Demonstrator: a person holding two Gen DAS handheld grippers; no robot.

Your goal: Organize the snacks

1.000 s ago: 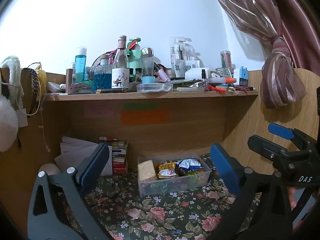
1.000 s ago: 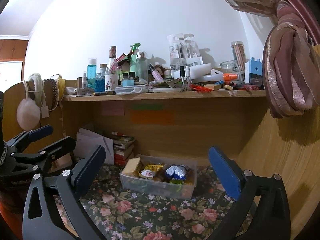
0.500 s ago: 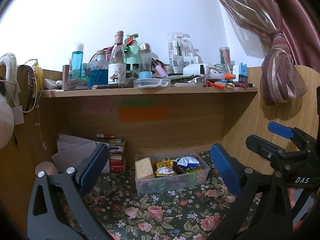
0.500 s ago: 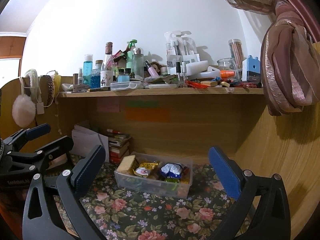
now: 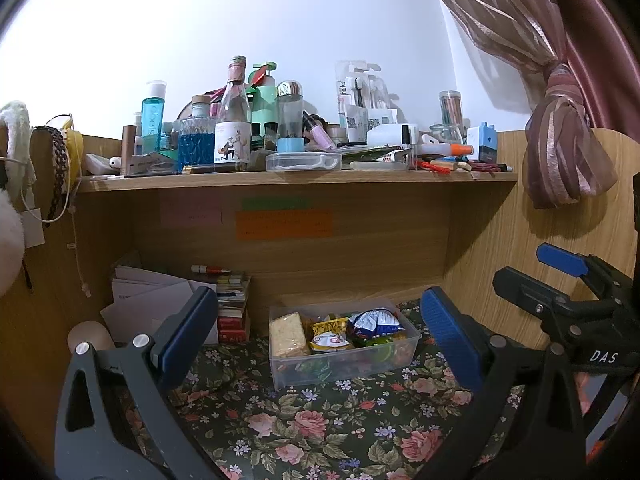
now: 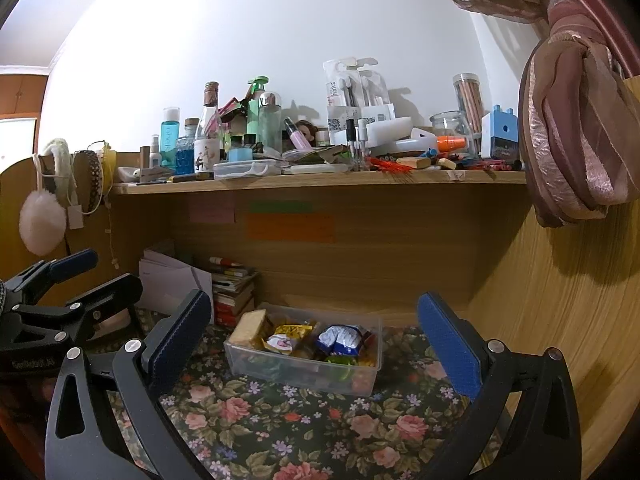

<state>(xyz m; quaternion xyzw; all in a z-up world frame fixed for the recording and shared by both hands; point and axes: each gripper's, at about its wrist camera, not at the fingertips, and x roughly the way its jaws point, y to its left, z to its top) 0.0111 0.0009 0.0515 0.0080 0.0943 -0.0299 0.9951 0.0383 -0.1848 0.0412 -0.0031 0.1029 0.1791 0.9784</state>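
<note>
A clear plastic box [image 5: 396,354] [image 6: 256,366] stands on the floral cloth against the back board, under the shelf. It holds a pale cracker pack [image 5: 287,335] [image 6: 249,327], a yellow snack pack [image 5: 329,332] [image 6: 286,337] and a blue-white bag [image 5: 374,322] [image 6: 340,338]. My left gripper [image 5: 320,338] is open and empty, held back from the box. My right gripper [image 6: 316,338] is open and empty too. The right gripper also shows at the right of the left wrist view [image 5: 560,292]. The left gripper also shows at the left of the right wrist view [image 6: 60,292].
A wooden shelf [image 5: 296,179] [image 6: 320,178] above is crowded with bottles, jars and pens. Papers [image 5: 152,300] and stacked books [image 5: 232,312] stand left of the box. A wooden side panel [image 6: 560,320] and a tied curtain [image 6: 576,120] are on the right.
Both grippers have shifted slightly, so the box and shelf sit a little differently in each view. Both stay open and empty. The box has not moved.
</note>
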